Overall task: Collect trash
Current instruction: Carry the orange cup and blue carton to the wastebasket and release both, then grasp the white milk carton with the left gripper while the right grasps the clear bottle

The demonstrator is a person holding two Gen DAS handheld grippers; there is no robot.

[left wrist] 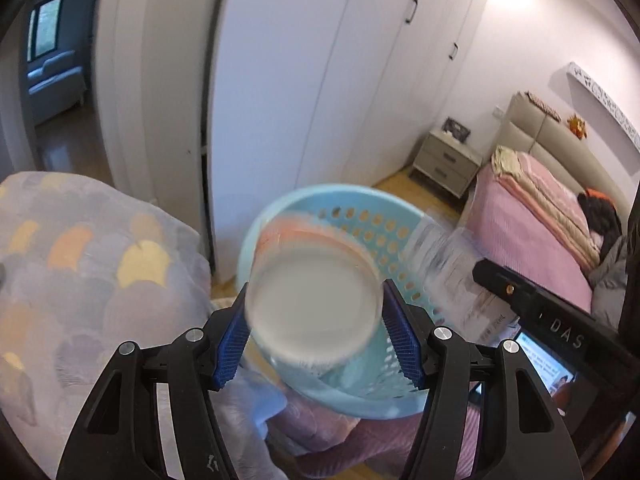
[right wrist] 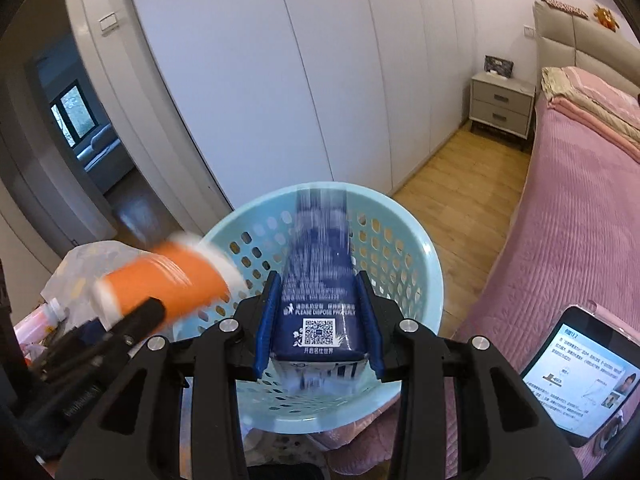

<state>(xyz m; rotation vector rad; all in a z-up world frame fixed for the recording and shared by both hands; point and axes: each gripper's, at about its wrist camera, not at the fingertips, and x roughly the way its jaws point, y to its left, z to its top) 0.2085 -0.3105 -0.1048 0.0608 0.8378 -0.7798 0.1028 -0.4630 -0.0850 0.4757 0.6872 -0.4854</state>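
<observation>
Carton (right wrist: pixel 318 312) above basket (right wrist: pixel 416 248), beside bed (right wrist: pixel 580 240)

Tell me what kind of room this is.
A bedroom in a home, most likely. A bed with pink covers and a padded headboard, a nightstand beside it, and a wall of white wardrobe doors all point that way. A light blue perforated basket stands in the foreground.

Both tongs (left wrist: pixel 314 334) (right wrist: pixel 318 324) clamped, angled downward
</observation>
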